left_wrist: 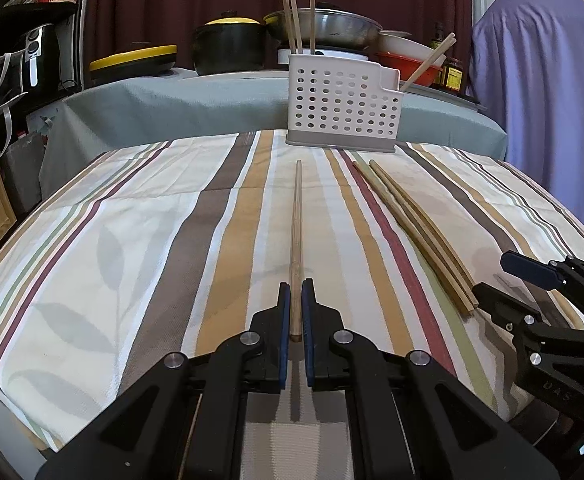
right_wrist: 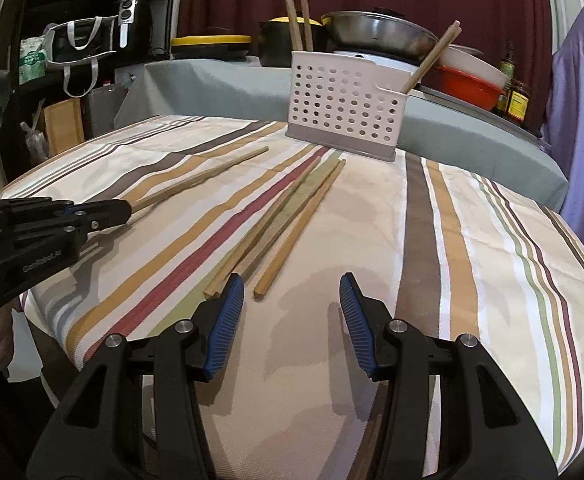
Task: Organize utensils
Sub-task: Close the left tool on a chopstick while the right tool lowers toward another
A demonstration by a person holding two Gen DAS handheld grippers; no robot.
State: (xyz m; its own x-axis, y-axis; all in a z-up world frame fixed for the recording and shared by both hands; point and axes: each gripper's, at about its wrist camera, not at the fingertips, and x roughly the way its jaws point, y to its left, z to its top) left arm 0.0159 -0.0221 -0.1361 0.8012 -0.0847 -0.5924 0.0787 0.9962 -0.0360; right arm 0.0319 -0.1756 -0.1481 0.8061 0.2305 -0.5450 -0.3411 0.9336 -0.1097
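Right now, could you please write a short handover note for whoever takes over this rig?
Left gripper: shut on a single chopstick at its near end, the chopstick lying on the striped cloth.
Right gripper: open, empty, just short of the loose chopsticks.
Done: several chopsticks already stand in the white holder.
Left: put the held chopstick into the holder, then the loose ones.

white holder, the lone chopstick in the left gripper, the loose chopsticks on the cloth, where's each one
white holder [left_wrist: 332, 104]: left wrist view, perforated front wall.
lone chopstick [left_wrist: 296, 240]: left wrist view, mid shaft, ahead of the fingers.
loose chopsticks [right_wrist: 279, 228]: right wrist view, middle of the bundle.
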